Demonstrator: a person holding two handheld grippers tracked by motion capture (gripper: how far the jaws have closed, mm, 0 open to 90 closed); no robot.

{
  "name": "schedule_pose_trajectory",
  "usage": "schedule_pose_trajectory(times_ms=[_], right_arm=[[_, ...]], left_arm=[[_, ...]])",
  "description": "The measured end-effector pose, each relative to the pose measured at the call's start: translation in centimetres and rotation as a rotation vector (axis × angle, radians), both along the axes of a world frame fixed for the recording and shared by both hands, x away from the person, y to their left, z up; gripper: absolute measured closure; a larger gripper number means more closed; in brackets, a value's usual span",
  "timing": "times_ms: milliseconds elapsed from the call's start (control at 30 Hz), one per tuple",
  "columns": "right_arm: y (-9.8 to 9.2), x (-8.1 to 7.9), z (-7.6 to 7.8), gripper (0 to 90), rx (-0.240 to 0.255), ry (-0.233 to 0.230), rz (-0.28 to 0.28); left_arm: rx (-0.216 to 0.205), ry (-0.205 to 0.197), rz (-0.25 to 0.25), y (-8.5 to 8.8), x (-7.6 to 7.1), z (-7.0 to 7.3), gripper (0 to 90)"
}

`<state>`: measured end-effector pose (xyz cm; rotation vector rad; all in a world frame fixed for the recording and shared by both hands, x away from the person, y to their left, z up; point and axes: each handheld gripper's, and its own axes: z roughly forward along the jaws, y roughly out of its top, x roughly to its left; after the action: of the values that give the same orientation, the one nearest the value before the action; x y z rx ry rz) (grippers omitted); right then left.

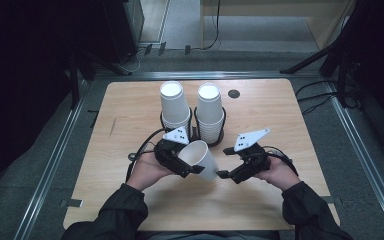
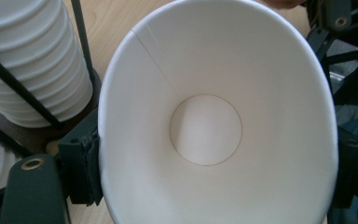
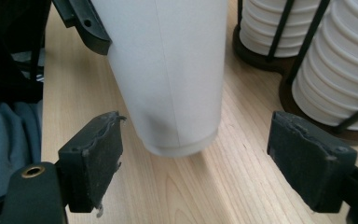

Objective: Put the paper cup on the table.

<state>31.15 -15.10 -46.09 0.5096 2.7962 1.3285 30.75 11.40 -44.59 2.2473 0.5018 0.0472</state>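
A single white paper cup (image 1: 200, 159) hangs tilted over the wooden table (image 1: 125, 120), mouth up and to the left, base toward the right hand. My left gripper (image 1: 194, 164) is shut on its sides. In the left gripper view I look into the cup (image 2: 214, 121), whose rim is pressed oval between the pads (image 2: 81, 168). My right gripper (image 1: 225, 162) stands open just off the cup's base. In the right gripper view the cup's bottom end (image 3: 172, 70) hangs ahead of the spread pads (image 3: 95, 158), which do not touch it.
Two tall stacks of upside-down white cups (image 1: 175, 107) (image 1: 210, 110) stand in a black wire holder just behind the hands. They are close on the right in the right gripper view (image 3: 345, 70). A small dark hole (image 1: 234, 93) marks the tabletop's far side.
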Motion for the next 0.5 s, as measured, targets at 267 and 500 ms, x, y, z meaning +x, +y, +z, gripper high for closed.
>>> schedule_pose_trajectory(times_ms=[267, 500], right_arm=[[-0.9, 0.8, -0.5, 19.0, -0.071, 0.057, -0.14], [-1.5, 1.3, -0.8, 19.0, -0.086, 0.047, -0.188]], left_arm=[[0.035, -0.011, 0.028, 0.8, 0.0, -0.2, 15.8], [0.077, -0.028, 0.071, 1.8, 0.0, -0.2, 15.7]])
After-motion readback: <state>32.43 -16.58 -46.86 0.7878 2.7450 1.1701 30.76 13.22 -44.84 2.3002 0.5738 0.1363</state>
